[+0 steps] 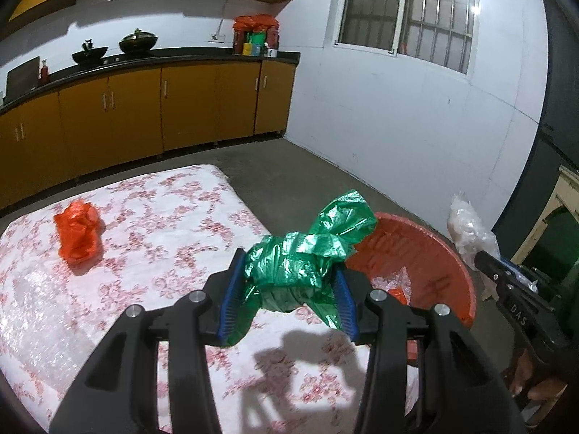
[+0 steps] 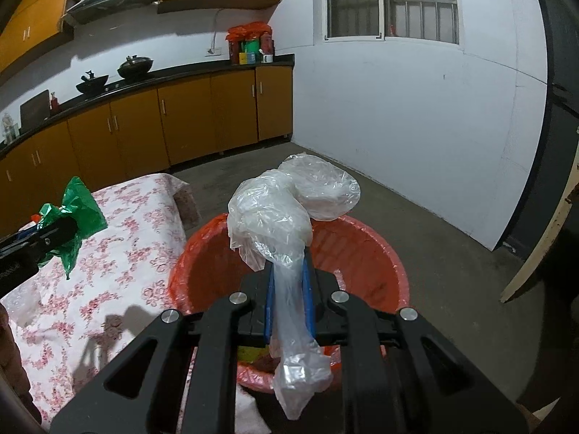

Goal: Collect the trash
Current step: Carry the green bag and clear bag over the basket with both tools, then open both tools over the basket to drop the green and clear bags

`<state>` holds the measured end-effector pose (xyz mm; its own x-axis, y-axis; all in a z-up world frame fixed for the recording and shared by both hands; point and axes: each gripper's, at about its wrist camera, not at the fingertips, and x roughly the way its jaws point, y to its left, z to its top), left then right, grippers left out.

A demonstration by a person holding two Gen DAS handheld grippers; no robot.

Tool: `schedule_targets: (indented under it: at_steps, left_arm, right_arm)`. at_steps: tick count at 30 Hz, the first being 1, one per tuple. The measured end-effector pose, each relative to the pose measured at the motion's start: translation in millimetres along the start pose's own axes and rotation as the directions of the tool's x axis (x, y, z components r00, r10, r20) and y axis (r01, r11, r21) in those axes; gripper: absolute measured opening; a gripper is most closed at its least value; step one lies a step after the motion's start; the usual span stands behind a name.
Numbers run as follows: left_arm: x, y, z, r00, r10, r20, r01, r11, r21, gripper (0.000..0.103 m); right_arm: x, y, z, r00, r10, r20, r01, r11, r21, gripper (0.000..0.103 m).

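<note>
Left fingers point(image 1: 287, 291): half closed, clamped on both sides of the green bag point(image 1: 307, 253).
Right fingers point(image 2: 289, 289): nearly shut, pinching the thin neck of the clear bag point(image 2: 286, 209).
Green bag: crumpled, held above the table's point(image 1: 152, 253) right edge, next to the bin point(image 1: 445, 264).
Clear bag: bulk bulges ahead of the fingers above the bin's mouth; tail hangs back between the arms.
Bin: orange liner, open top, on the floor against the table; scraps lie inside.
Orange bag point(image 1: 77, 235): lies on the table's left part, well apart from both grippers.
Room: bare floor point(image 1: 307, 173) stretches beyond table and bin to the cabinets point(image 1: 144, 108) and wall.
</note>
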<state>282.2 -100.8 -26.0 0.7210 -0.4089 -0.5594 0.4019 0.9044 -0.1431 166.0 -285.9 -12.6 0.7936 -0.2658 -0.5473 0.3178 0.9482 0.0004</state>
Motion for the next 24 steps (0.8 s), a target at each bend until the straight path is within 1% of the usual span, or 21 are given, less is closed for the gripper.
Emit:
schedule_targets:
  at_steps: [9,15,24]
  left_arm:
    - [33,-40,7,0.999,-0.042,-0.018,0.043,0.996,0.081,0.045]
    - [54,-66,9,0.998,-0.054,-0.027,0.057,0.990,0.130,0.045]
    - [79,-90,6,0.996,-0.066,-0.053,0.074,0.984,0.165,0.045]
  right_arm:
    - [14,-18,1,1.000,-0.030,-0.005,0.030,0.999,0.026,0.014]
    - [22,-33,3,0.999,-0.048,-0.004,0.049,0.998,0.043,0.014]
    - [30,-40,3,0.999,-0.048,-0.007,0.048,0.997,0.062,0.014]
